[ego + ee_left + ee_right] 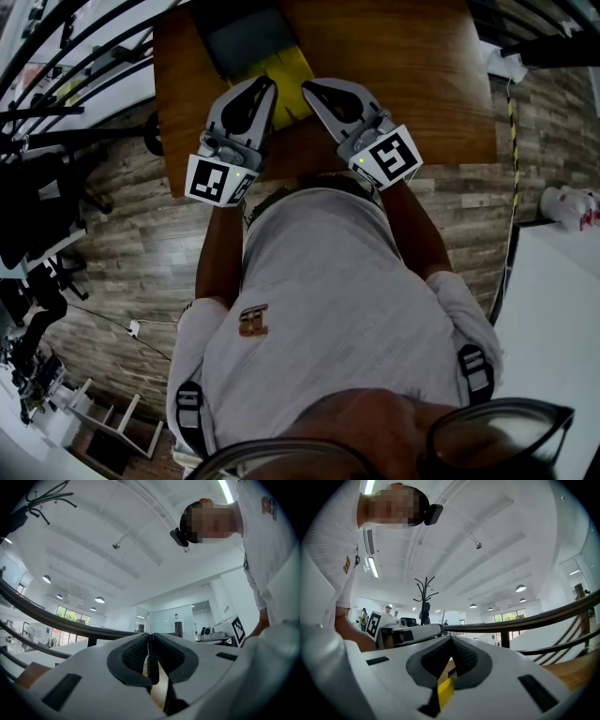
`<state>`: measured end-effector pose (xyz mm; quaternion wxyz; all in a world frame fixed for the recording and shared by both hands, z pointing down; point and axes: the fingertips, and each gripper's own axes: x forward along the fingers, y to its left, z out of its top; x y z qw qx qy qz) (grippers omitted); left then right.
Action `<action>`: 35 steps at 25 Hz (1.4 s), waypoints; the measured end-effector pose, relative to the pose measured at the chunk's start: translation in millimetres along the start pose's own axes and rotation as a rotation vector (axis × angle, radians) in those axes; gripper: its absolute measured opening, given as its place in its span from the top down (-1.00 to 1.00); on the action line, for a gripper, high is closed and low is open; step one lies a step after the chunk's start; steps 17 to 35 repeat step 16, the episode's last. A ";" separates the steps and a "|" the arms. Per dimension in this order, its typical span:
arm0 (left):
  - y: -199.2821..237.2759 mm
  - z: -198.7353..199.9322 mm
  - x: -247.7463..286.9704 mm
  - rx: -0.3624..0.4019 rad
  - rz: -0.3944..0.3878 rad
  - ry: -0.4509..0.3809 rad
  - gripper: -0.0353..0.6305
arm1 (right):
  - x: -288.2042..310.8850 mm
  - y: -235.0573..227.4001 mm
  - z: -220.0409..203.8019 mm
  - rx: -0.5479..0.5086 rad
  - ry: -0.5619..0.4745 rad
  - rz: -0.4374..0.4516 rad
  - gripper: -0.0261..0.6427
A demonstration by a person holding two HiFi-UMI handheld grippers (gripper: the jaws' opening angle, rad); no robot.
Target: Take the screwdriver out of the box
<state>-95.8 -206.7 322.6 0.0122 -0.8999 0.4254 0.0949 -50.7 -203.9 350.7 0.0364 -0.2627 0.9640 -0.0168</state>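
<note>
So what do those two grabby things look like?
The left tool and right tool are pale grey, tapering to a point, with black ridged pads inside. At each back end sits a cube of black-and-white square markers. The person wears a white short-sleeved shirt.

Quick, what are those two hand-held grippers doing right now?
Left hand-held gripper: closed, holding nothing.
Right hand-held gripper: closed, holding nothing.

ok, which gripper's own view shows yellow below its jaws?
The right gripper: a yellow patch shows just below its shut jaws. The left gripper, also shut, shows only a tan surface there.
</note>
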 end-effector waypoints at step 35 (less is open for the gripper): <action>-3.5 3.7 2.0 0.001 0.001 -0.019 0.73 | -4.5 0.1 0.8 -0.016 0.006 -0.006 0.83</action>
